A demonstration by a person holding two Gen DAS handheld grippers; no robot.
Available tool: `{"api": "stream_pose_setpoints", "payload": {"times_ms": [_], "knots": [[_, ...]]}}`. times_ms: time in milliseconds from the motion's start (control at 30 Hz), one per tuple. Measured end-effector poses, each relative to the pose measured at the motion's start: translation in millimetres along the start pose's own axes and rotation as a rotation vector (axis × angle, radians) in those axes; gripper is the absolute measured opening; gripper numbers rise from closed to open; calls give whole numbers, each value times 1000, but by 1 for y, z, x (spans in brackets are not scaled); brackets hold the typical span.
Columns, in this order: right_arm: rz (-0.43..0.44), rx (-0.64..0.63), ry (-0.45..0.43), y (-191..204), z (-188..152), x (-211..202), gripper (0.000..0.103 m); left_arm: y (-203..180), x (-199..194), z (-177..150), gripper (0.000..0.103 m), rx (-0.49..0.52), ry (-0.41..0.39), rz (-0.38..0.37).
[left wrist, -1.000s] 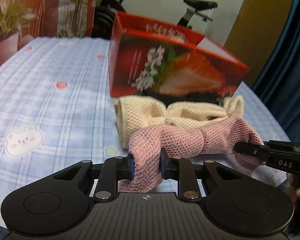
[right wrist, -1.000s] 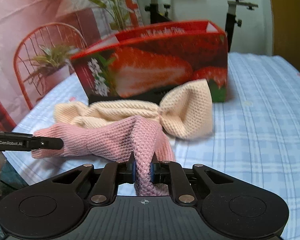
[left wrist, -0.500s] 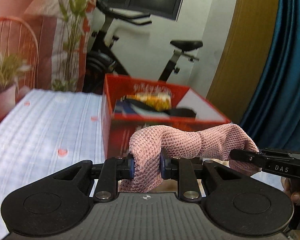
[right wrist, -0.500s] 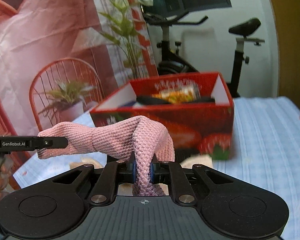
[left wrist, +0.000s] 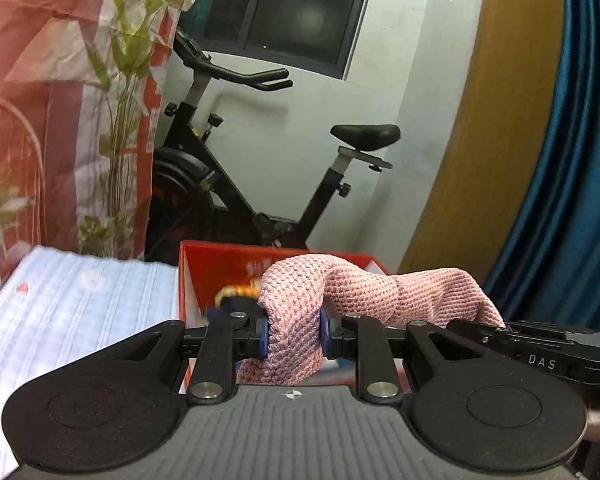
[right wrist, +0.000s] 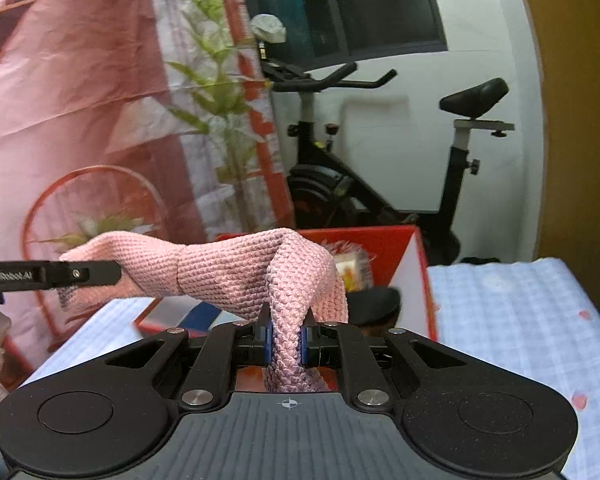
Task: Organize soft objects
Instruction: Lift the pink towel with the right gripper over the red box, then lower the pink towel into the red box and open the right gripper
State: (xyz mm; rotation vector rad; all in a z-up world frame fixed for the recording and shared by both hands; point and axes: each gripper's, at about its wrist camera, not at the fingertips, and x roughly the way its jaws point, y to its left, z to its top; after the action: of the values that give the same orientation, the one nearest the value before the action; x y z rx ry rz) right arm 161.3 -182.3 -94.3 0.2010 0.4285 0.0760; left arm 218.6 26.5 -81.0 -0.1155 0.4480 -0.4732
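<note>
1. A black exercise bike [left wrist: 260, 184] with a padded saddle stands against a white wall [left wrist: 400, 92].
2. Above the bike is a dark, black-framed window [left wrist: 296, 12].
3. A tall green leafy plant [right wrist: 224, 120] rises beside a pink and white printed backdrop sheet [right wrist: 80, 80].
4. Deep blue pleated curtains [left wrist: 572, 160] hang next to an ochre-yellow wall panel [left wrist: 488, 140].
5. A light blue checked cloth [left wrist: 72, 312] covers the surface.
</note>
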Motion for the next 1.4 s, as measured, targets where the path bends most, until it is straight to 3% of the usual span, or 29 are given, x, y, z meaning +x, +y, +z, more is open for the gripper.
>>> {"api": "stream_pose_setpoints", "payload": {"times_ms": [167, 367, 600, 967, 1067, 1267, 1400], "knots": [[-37, 21, -9, -11, 27, 36, 11, 3, 38, 24, 24, 17, 23, 23], [-76, -7, 36, -21, 43, 88, 11, 21, 85, 32, 24, -21, 107, 27], [-90, -32, 128, -30, 38, 143, 11, 39, 127, 27, 24, -17, 191, 48], [-90, -42, 246, -43, 28, 181, 11, 46, 151, 23, 26, 23, 256, 44], [-94, -45, 245, -44, 28, 178, 16, 44, 151, 24, 36, 39, 253, 53], [-106, -86, 220, -39, 27, 167, 32, 39, 140, 27, 66, 65, 230, 60], [-99, -95, 170, -32, 29, 152, 61, 32, 128, 31, 88, 87, 210, 71]]}}
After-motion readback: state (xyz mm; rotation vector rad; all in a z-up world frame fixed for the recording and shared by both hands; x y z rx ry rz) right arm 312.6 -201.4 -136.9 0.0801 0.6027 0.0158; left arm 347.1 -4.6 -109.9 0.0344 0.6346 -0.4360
